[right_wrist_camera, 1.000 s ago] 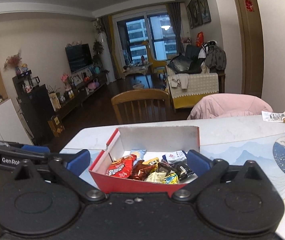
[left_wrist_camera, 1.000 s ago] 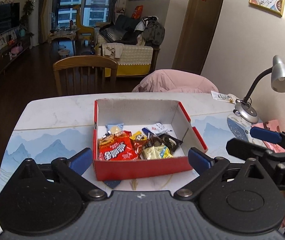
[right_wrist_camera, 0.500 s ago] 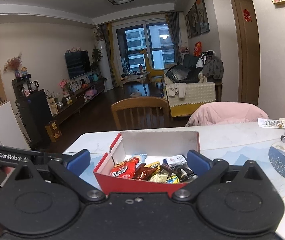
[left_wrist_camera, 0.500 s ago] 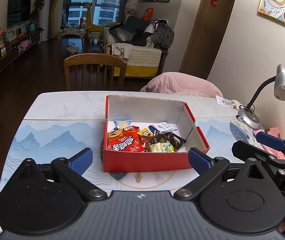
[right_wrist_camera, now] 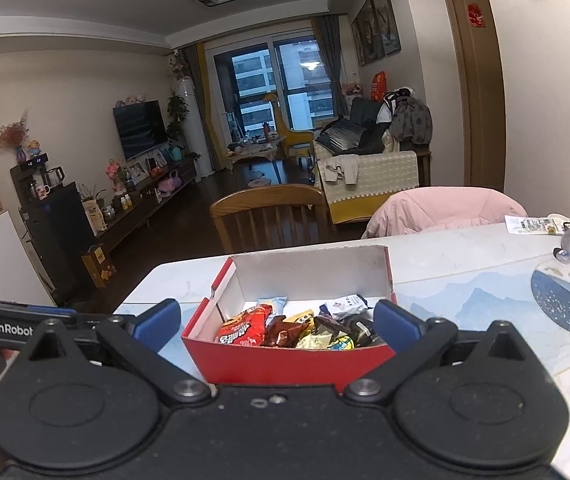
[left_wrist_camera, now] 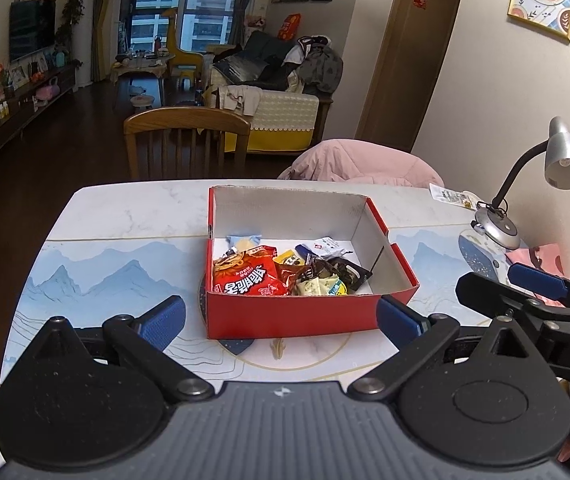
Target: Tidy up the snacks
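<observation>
Facing both spread, empty tools, left point(left_wrist_camera: 281, 320) and right point(right_wrist_camera: 277, 324): red snack box point(left_wrist_camera: 293, 312) just ahead.

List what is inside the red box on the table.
The red box holds a heap of snack packets: a big red bag, a white packet, dark and yellow wrappers. Anything beneath the heap is covered.

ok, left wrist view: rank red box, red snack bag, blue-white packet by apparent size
1. red box
2. red snack bag
3. blue-white packet, which sits farther back, so true size is less sure.
</observation>
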